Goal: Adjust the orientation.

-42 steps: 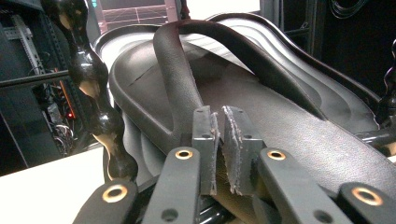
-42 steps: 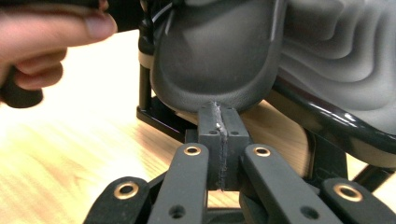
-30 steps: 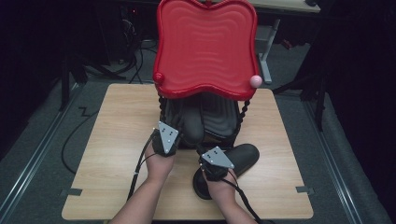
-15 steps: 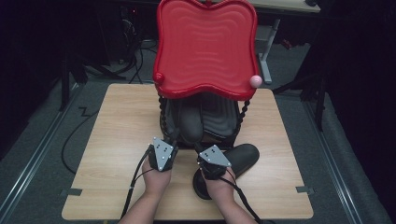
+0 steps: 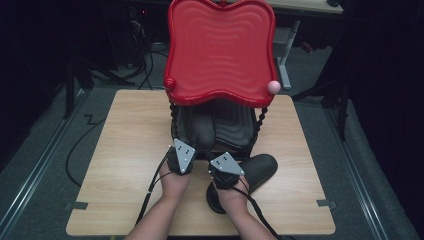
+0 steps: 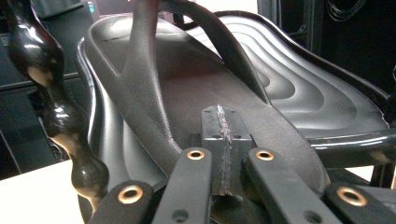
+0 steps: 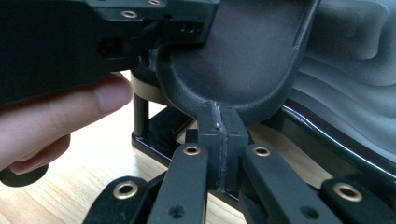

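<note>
A black flip-flop sandal (image 5: 202,132) lies on the black lower shelf (image 5: 237,125) of a two-tier rack, heel toward me. My left gripper (image 5: 184,150) sits at that heel; in the left gripper view its jaws (image 6: 222,116) are pressed together with the sandal (image 6: 187,84) stretching away just beyond them. My right gripper (image 5: 226,167) is beside it. Its shut tips (image 7: 219,116) touch the rounded heel rim of the sandal (image 7: 243,56). The left gripper (image 7: 116,37) and a hand show at the upper left of the right gripper view.
A second black sandal (image 5: 257,170) lies on the wooden table (image 5: 130,150) by my right hand. The red top shelf (image 5: 220,50) overhangs the lower one, with a pink knob (image 5: 273,86) at its corner. A twisted black post (image 6: 51,107) stands left of the sandal.
My left gripper drew back from the lower shelf toward the table's near edge, then eased slightly forward. The right gripper has barely moved.
</note>
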### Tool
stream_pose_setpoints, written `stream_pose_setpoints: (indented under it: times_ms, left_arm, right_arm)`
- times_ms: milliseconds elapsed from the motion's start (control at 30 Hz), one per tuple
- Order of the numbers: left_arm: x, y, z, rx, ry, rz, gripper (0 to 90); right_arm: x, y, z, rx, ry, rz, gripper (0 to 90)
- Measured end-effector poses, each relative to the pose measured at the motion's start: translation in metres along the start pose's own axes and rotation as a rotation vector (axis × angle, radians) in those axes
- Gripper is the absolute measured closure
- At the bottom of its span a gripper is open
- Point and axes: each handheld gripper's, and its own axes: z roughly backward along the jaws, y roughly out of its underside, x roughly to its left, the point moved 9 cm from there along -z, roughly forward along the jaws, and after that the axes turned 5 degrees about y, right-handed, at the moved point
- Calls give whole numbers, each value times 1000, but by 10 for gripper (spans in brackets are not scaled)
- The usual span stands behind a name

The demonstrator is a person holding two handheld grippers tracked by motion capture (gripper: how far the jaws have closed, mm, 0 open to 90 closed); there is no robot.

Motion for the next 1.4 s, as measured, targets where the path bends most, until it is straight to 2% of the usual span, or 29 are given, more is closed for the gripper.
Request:
stream_pose_setpoints:
  times_ms: [100,233,367,467,533,633,700,767,867,900,933,967,1033,1067,1100,1133,1300,1400]
  left_arm:
    - [2,-1,18,-50,-18,32,900]
    - [5,9,33,-79,-49,57,849]
    - [4,15,26,-63,-51,71,851]
    - [5,13,21,-56,-54,73,897]
    - [8,16,10,-23,-59,55,898]
    - [13,20,4,-1,-72,61,898]
    - [16,21,2,6,-78,73,897]
    - [14,18,5,-11,-72,72,893]
    - [3,10,14,-49,-51,48,880]
    - [-3,6,17,-66,-35,52,878]
    - [-10,4,19,-75,-15,59,869]
    - [-13,4,20,-77,-5,57,869]
    - [-35,4,21,-88,45,35,865]
    - [-41,4,21,-88,58,24,860]
    - [-46,5,20,-86,67,19,860]
    - [-55,6,16,-78,82,13,853]
    - [-64,9,10,-59,109,8,842]
    - [-68,12,7,-37,117,6,843]
  right_arm:
    - [0,0,0,-1,-1,1,898]
    - [0,0,0,-1,4,14,898]
    - [0,0,0,-1,7,16,899]
    - [1,3,-4,18,6,14,898]
    - [2,2,-6,20,-1,4,898]
    - [3,1,-7,20,-5,6,898]
    - [3,-3,-5,0,-10,2,897]
    - [-2,-9,-3,-23,-4,1,897]
    - [-19,-24,-2,-58,28,-8,894]
    - [-24,-28,-2,-64,33,-17,894]
    - [-37,-37,-2,-81,49,-37,894]
    - [-37,-37,-2,-81,49,-37,894]
    - [-45,-43,-3,-89,62,-36,891]
    - [-53,-50,-5,-98,77,-39,886]
    - [-53,-50,-5,-98,77,-39,886]
    - [-59,-57,-8,-110,83,-41,865]
    - [-67,-66,-14,-126,95,-44,819]
    - [-71,-71,-21,-132,91,-62,792]
